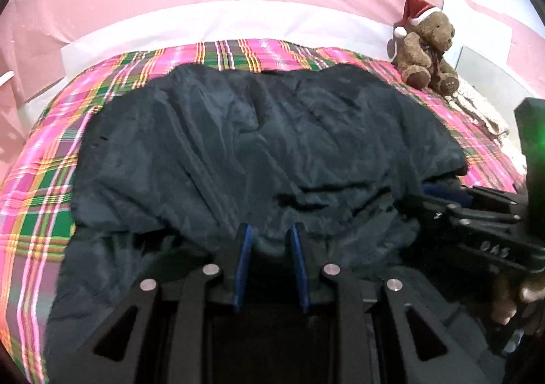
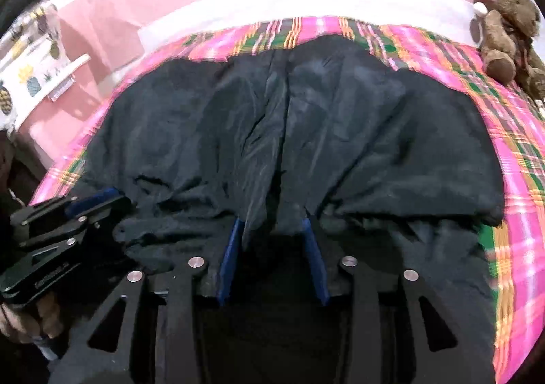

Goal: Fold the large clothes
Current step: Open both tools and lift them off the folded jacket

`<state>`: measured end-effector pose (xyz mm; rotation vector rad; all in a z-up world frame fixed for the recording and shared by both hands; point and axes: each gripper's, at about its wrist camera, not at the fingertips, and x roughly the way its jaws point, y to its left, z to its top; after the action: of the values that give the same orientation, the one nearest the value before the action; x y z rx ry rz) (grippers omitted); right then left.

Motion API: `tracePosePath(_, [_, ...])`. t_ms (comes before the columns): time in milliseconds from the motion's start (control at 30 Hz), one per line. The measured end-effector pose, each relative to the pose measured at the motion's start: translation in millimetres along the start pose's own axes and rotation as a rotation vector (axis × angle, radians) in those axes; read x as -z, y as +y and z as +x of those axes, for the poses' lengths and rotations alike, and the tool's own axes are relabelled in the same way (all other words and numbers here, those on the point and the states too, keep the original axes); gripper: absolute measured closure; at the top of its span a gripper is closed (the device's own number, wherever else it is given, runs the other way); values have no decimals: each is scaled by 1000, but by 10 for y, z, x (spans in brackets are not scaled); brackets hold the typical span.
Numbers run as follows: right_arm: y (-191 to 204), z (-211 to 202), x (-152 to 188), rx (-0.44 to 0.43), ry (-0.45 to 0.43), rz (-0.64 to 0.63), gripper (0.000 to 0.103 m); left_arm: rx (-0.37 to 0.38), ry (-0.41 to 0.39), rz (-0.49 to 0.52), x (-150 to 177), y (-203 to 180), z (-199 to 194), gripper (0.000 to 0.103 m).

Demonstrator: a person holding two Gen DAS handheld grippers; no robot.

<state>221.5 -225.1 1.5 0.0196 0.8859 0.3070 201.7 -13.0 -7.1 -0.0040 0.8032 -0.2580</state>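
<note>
Judging by its lie, the dark garment [image 1: 259, 145] is only half folded on the bed [image 1: 37, 200]; its near edge is gripped by the left hand-held gripper [image 1: 270, 237] and the right hand-held gripper [image 2: 272, 227].

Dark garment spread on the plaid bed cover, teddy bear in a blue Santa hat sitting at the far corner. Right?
Not quite. The teddy bear wears a red Santa hat, as the left wrist view shows. The rest holds: the dark garment lies on the plaid bed cover, bear at the far corner.

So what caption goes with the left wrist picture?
Left gripper holding a dark garment on a plaid bed, teddy watching.
</note>
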Motion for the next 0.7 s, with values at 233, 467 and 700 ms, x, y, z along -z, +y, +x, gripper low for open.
tracePosePath(233, [-74, -649, 343, 20, -65, -2, 62, 25, -53, -5, 310, -2, -621, 73])
tracePosePath(467, [-231, -1086, 895, 57, -77, 75, 58, -7, -66, -58, 766, 95, -1030, 70])
tracePosePath(700, [-258, -1404, 1454, 113, -72, 77, 41, -51, -48, -111, 1294, 180, -1294, 70])
